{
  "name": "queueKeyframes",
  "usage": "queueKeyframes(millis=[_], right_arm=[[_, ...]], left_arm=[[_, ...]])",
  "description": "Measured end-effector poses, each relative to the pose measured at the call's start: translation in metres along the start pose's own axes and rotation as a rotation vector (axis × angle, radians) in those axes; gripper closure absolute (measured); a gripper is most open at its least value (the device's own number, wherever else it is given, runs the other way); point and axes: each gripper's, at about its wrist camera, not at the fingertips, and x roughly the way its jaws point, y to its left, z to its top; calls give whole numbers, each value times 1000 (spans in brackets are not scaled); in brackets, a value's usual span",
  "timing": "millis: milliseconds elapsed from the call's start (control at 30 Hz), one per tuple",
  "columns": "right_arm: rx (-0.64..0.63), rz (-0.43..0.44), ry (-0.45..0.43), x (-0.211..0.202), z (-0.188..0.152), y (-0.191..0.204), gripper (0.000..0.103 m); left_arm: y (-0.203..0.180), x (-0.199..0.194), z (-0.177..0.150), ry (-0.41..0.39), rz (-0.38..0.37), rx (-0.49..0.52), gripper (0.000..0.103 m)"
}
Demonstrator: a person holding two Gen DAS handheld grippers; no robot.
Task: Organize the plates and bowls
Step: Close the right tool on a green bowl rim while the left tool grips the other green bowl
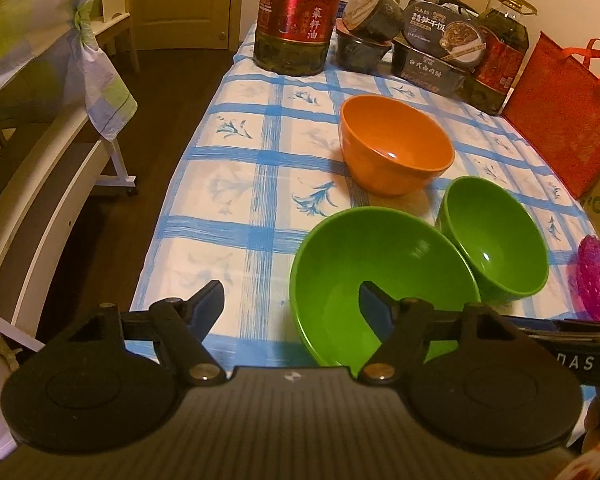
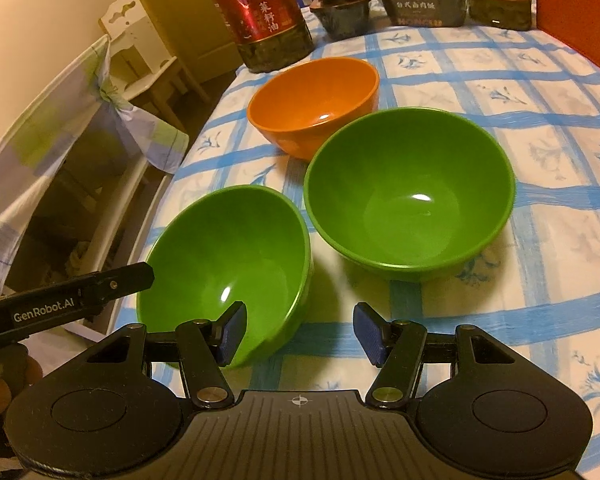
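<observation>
Across mid-frame, three plastic bowls, orange (image 2: pixel 314 104) and two green (image 2: pixel 410 194) (image 2: pixel 228 268), sit unstacked; left gripper (image 1: pixel 292 304) and right gripper (image 2: pixel 300 332) gape apart, empty.

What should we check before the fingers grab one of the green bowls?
1. Left gripper open: ok, its fingers are spread wide.
2. Right gripper open: ok, and it holds nothing.
3. Near green bowl ready to grab: ok, one finger of each gripper sits over its inside and the other outside, so each straddles its rim; contact cannot be told.
4. Bowls empty: ok, the near one, the far green bowl and the orange bowl hold nothing.
5. Bowls apart: cannot tell, the green ones look very close.
6. Pink object out of the way: cannot tell, it is cut off at the edge.
</observation>
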Motion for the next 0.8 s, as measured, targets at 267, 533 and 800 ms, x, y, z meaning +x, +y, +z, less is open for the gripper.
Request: queueKeyframes(millis=[267, 533, 800], right_arm=[[11, -1, 19, 14, 1, -5, 65], [7, 19, 22, 18, 1, -3, 82], [-19, 5, 20, 18, 1, 4, 85]], left_arm=[[2, 18, 4, 16, -5, -6, 53], [5, 28, 2, 31, -18, -20, 71], [6, 30, 0, 56, -44, -11, 92]])
